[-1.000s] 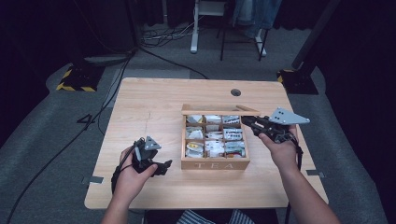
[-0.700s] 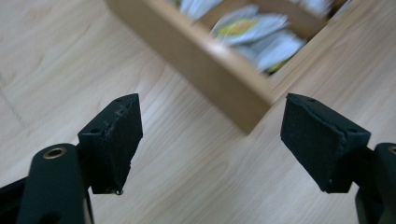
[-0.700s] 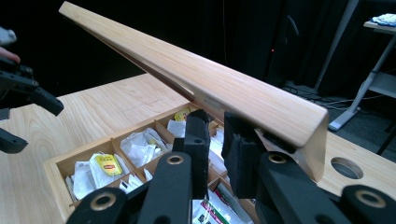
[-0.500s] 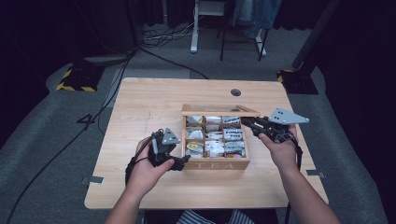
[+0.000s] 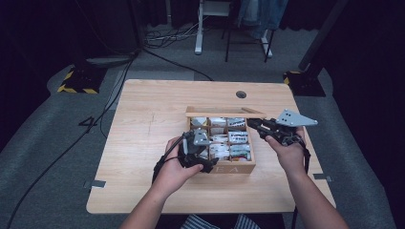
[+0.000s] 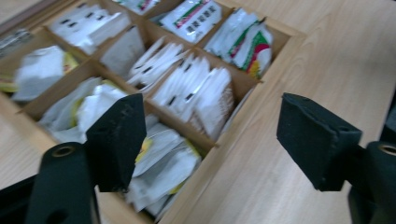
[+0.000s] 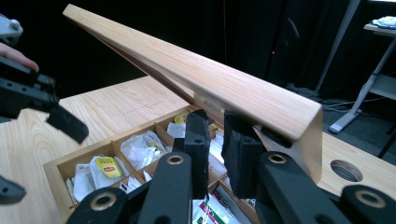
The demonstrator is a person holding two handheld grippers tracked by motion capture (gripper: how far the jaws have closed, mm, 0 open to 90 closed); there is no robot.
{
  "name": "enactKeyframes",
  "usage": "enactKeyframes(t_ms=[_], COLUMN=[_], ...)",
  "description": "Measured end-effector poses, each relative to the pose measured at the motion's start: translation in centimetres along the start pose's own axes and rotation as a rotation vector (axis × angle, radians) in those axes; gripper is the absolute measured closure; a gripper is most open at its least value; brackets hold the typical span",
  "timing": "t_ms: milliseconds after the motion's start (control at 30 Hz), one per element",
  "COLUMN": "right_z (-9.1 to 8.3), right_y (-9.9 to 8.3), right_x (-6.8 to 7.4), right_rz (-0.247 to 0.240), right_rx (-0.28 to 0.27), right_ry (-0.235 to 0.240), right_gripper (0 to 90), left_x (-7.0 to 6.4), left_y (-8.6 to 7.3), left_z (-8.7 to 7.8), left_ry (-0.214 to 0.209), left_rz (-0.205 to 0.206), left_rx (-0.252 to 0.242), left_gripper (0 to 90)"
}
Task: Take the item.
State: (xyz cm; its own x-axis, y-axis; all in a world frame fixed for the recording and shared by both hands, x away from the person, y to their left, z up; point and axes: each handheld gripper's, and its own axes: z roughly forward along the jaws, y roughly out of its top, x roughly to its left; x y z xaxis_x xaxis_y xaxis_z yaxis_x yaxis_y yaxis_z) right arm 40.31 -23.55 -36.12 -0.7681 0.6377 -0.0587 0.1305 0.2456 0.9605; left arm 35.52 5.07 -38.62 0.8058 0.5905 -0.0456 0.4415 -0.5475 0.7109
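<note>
High view: wooden compartment box (image 5: 239, 168) sits on the table (image 5: 143, 119), right of centre, its lid (image 5: 224, 113) raised at the far side. Compartments hold white tea-bag packets (image 5: 237, 137).

Left gripper (image 5: 197, 151) is over the box's near-left corner, held in the person's left hand (image 5: 174, 167). Left gripper view: jaws stand wide apart, nothing between them; one jaw is over the packets (image 6: 196, 91) in the near compartments, the other over bare table beside the box wall (image 6: 243, 126).

Right gripper (image 5: 255, 125) is at the box's far-right corner, in the right hand (image 5: 289, 150), grey plate on top. Right gripper view: jaws narrow, only a slim gap between them, just under the edge of the tilted lid (image 7: 210, 79). Whether the pads actually pinch the lid cannot be told; contact point is hidden behind the jaws. Yellow-labelled packets (image 7: 107, 168) lie in the compartments below.
</note>
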Motion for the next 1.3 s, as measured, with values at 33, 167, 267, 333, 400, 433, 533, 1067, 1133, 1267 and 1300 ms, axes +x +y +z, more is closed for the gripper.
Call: enactKeyframes(t_ms=[33,167,267,333,400,433,533,1067,1133,1267,1300], right_z=[0.0,0.0,0.0,0.0,0.0,0.0,0.0,0.2,0.3,0.3,0.3], right_y=[0.0,0.0,0.0,0.0,0.0,0.0,0.0,-0.1,-0.1,-0.1,-0.1], right_x=[0.0,-0.1,-0.1,-0.1,-0.1,-0.1,-0.2,-0.1,-0.1,-0.1,-0.1], right_rz=[-0.001,-0.001,-0.002,-0.002,-0.002,-0.002,-0.002,0.001,-0.004,-0.006,-0.006], right_rx=[0.0,0.002,0.002,0.003,0.002,0.001,0.001,0.009,0.012,0.011,0.009], right_ry=[0.001,0.006,0.006,0.007,0.011,0.011,0.015,0.025,0.024,0.027,0.028], right_gripper=[80.6,80.6,80.6,80.6,80.6,80.6,80.6,80.4,80.3,80.3,80.3], left_x=[-0.1,-0.5,-0.7,-0.7,-0.8,-0.8,-0.8,-0.4,-0.2,-0.4,-0.4], left_y=[0.1,0.8,1.3,1.6,1.9,2.0,2.2,2.6,2.6,2.7,2.7], left_z=[0.2,1.2,2.0,2.5,3.0,3.2,4.1,7.6,8.0,8.6,8.7], left_ry=[-0.009,-0.042,-0.076,-0.101,-0.118,-0.122,-0.134,-0.162,-0.16,-0.186,-0.183], left_rz=[0.001,-0.002,-0.024,-0.05,-0.056,-0.059,-0.066,-0.001,0.006,0.013,0.017], left_rx=[0.002,0.0,-0.016,-0.036,-0.036,-0.035,-0.033,-0.023,-0.008,0.0,0.003], left_gripper=[29.4,32.0,35.6,38.9,41.6,42.7,45.1,55.2,59.1,64.9,64.9])
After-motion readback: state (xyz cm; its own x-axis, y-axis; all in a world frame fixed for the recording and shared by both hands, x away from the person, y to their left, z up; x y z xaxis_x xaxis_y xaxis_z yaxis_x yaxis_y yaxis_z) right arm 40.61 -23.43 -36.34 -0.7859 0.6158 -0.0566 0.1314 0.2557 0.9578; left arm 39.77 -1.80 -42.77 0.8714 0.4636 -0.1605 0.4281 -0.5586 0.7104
